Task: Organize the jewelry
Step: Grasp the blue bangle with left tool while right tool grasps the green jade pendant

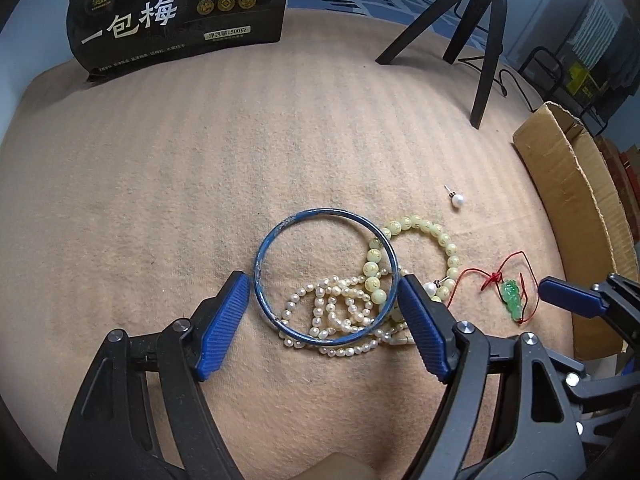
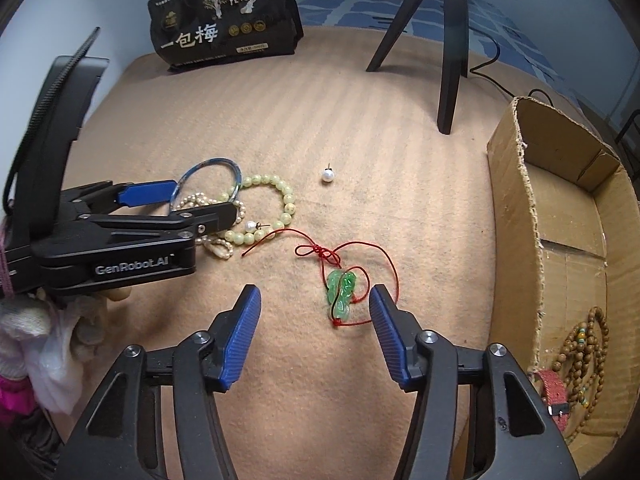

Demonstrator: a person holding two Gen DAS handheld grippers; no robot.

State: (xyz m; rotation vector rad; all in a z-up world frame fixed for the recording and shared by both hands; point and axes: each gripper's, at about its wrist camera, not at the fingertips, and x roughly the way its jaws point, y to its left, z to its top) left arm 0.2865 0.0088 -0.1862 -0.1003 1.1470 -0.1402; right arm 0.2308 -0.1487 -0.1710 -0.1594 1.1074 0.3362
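Left wrist view: our left tongs (image 1: 324, 280) gape wide around the blue bangle (image 1: 325, 277), gripping nothing. Bangle looks rigid, light, slick; we'd pinch its rim at 3 o'clock. Right tongs (image 2: 315, 294) open too, empty, straddling the jade pendant (image 2: 340, 294) on cord.

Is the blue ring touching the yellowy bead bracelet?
Touching. In the left wrist view the blue ring lies across the yellowy bead bracelet, its right rim passing over the beads with no gap; the right wrist view shows the same overlap.
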